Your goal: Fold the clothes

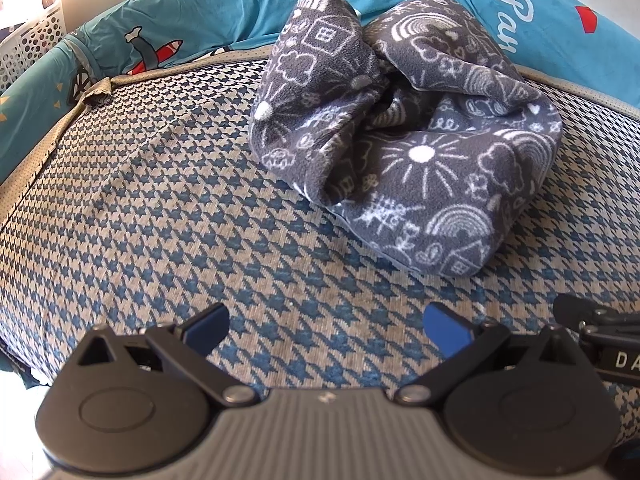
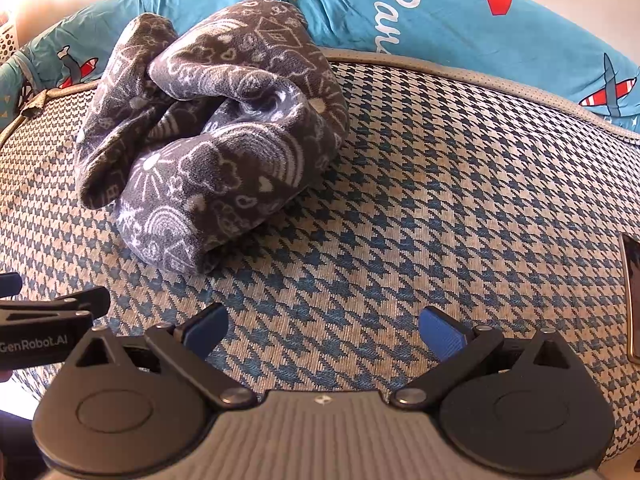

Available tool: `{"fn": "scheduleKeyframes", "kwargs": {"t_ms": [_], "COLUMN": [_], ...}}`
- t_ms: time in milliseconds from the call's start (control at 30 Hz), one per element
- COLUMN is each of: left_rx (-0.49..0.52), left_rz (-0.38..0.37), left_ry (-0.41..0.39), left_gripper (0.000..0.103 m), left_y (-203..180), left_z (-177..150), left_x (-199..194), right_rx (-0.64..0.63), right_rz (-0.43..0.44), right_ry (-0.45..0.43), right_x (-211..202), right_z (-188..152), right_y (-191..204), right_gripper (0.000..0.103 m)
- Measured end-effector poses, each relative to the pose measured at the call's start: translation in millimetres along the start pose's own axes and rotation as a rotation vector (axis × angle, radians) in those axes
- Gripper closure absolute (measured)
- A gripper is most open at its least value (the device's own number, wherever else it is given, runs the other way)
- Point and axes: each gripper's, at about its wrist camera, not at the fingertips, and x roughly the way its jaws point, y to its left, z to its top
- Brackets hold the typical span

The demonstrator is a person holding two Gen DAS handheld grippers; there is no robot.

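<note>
A crumpled grey fleece garment (image 1: 404, 136) with white doodle prints lies bunched on the houndstooth cushion (image 1: 160, 216); it also shows in the right wrist view (image 2: 212, 136), upper left. My left gripper (image 1: 326, 330) is open and empty, well short of the garment, which lies ahead and to its right. My right gripper (image 2: 324, 330) is open and empty, with the garment ahead and to its left. The right gripper's side shows at the left wrist view's right edge (image 1: 600, 332). The left gripper's side shows at the right wrist view's left edge (image 2: 52, 320).
A teal printed bedsheet (image 1: 224, 12) runs along the cushion's far edge, also in the right wrist view (image 2: 460, 12). A white perforated basket (image 1: 32, 40) stands far left. A phone-like flat object (image 2: 632, 292) lies at the cushion's right edge.
</note>
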Motion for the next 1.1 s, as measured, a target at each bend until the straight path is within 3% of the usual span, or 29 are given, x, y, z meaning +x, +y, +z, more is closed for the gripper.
{"fn": "scheduleKeyframes", "kwargs": {"t_ms": [1100], "left_rx": [0.009], "left_rz": [-0.001], "left_ry": [-0.001], "left_gripper": [0.000], "left_y": [-2.3], "left_z": [-0.1], "left_x": [0.1], "right_rx": [-0.005], "right_rz": [0.020], "right_ry": [-0.009], "right_x": [-0.6], "right_z": [-0.9], "right_y": [2.3], "right_gripper": [0.001]}}
